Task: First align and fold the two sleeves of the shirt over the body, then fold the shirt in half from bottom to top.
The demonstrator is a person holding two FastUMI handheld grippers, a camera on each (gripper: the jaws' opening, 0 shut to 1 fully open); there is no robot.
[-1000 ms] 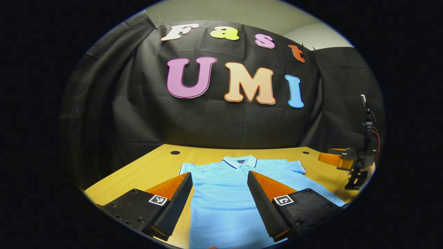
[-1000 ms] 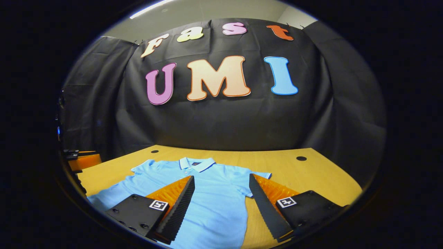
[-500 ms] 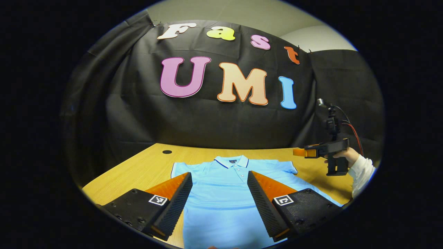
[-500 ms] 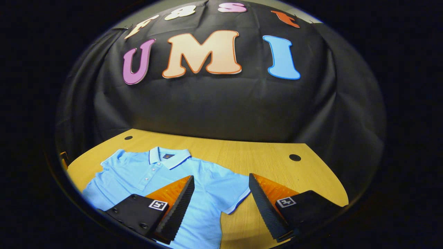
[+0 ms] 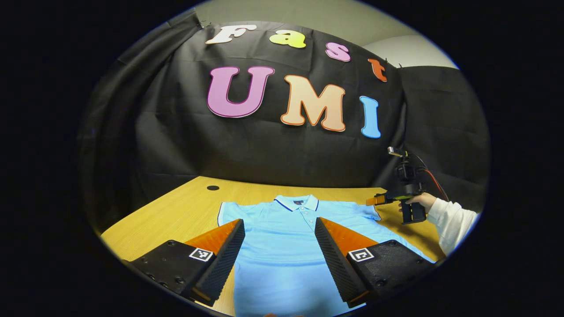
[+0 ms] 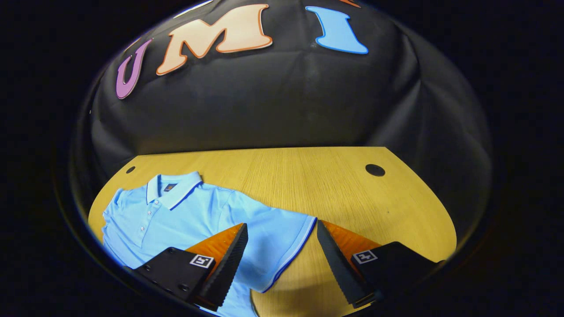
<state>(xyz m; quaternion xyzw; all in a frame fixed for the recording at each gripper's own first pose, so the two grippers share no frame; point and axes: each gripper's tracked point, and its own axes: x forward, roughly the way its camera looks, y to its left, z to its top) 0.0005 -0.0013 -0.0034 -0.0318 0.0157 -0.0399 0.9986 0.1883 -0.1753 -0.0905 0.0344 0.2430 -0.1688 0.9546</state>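
wooden table (image 6: 308, 180) with two dark round holes (image 6: 375, 170).

Lit evenly from overhead, bright on the wooden table (image 5: 185, 211) and the light blue polo shirt (image 5: 282, 246), dim toward the black backdrop cloth (image 5: 176, 145). Showed only soft, short shadows: a dark patch under the sleeve hem at lower centre of the right gripper view, another on the table (image 6: 308, 176) beneath the far gripper (image 5: 374, 201) at the right of the left gripper view. No harsh glare; a faint sheen on the cloth folds. Bent strongly by the fisheye, with table edges curved and the shirt (image 6: 176, 215) stretched toward the lower rim. Sharp at centre, softer and darker near the round border. No motion blur visible.
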